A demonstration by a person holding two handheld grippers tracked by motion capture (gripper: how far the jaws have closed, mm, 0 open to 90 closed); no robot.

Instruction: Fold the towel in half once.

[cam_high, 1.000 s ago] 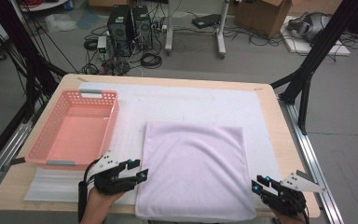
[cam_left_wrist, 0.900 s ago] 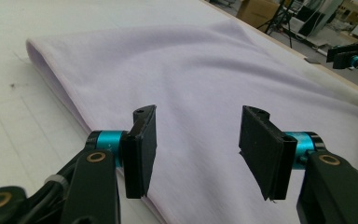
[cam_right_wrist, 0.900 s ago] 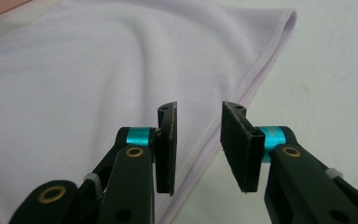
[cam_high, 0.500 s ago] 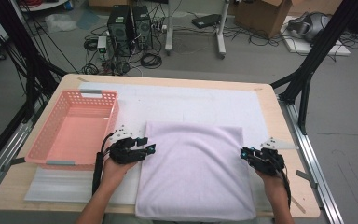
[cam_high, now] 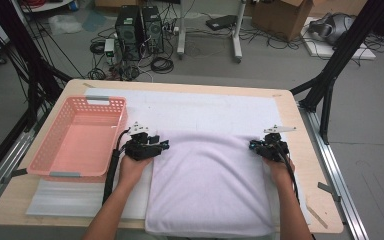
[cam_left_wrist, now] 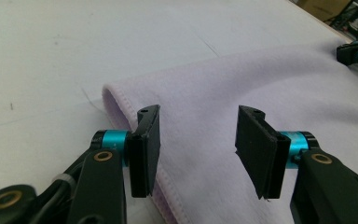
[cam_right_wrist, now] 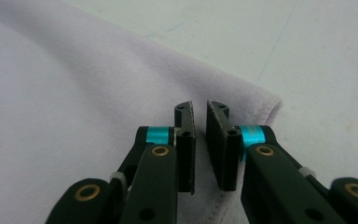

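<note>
A folded lavender towel [cam_high: 210, 185] lies on a white mat [cam_high: 205, 110]. My left gripper [cam_high: 164, 145] is at the towel's far left corner. It is open, and its jaws have just closed a little. In the left gripper view the gripper [cam_left_wrist: 198, 114] stands astride the towel [cam_left_wrist: 223, 74] edge, one pad outside the hem and one over the cloth, neither pressing. My right gripper [cam_high: 252, 145] is at the far right corner. In the right gripper view its jaws [cam_right_wrist: 200, 106] have just been closing to a thin slit, with nothing between them and the towel [cam_right_wrist: 74, 93] below.
A pink plastic basket [cam_high: 65, 174] with nothing in it stands left of the towel, close to my left hand. The right gripper [cam_left_wrist: 356, 51] shows far off across the towel in the left gripper view. The table edge runs right of my right hand.
Both hands have moved forward along the towel's sides, from its near edge to its far corners. The right jaws have narrowed.
</note>
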